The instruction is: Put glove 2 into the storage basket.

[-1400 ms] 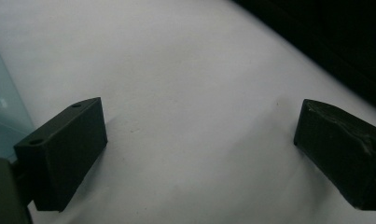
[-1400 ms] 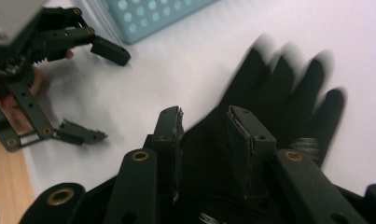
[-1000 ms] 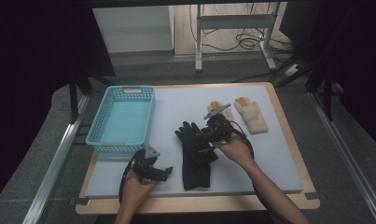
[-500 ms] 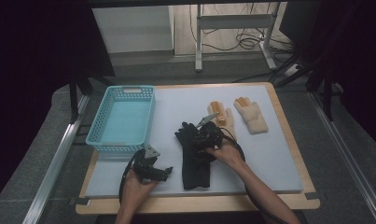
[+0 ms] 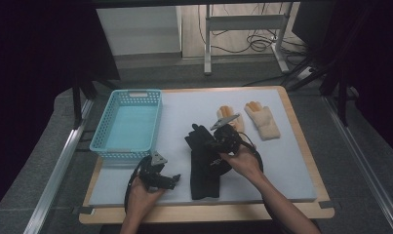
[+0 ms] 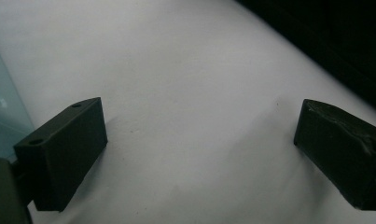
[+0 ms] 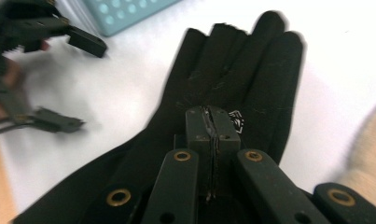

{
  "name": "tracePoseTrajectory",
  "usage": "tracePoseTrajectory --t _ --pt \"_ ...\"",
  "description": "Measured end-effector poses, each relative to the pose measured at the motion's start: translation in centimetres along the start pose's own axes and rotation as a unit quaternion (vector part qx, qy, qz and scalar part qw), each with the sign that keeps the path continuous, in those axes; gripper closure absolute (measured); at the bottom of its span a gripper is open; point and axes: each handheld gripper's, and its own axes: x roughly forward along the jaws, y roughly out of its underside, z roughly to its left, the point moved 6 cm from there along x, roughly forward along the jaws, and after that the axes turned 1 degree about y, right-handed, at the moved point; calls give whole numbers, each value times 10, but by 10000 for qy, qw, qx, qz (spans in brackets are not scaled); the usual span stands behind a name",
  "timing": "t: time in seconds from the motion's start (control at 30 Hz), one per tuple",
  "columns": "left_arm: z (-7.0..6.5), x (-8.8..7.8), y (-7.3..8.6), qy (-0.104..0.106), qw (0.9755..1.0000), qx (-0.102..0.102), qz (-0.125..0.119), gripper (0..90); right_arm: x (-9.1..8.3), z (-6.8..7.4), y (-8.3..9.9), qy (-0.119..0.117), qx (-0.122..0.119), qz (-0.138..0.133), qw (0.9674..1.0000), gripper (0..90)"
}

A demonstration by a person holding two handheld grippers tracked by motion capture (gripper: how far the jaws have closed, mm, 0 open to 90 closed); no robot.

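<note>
Risk was that the right gripper (image 7: 212, 122), closed on a thin fold of the black fabric glove (image 5: 204, 161) near the table's front edge, could slip when lifted, while the left gripper (image 6: 199, 149) was open.

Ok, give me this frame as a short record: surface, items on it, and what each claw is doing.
surface: pale mat on wooden table
basket: light blue, left, nothing in it
black gloves: stacked mid-mat
tan gloves: behind them, to the right
right claw: just closed, jaws together over black glove; pinch not clear
left claw: open above mat
</note>
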Motion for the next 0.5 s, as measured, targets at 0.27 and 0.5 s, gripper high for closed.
tracePoseTrajectory --t 0.27,0.5 --pt "0 0 0 2 10000 -9 -3 31 -25 33 4 -60 207 70 9997 879" --pt "0 0 0 -2 10000 -9 -9 31 -5 39 25 -115 225 173 9995 737"
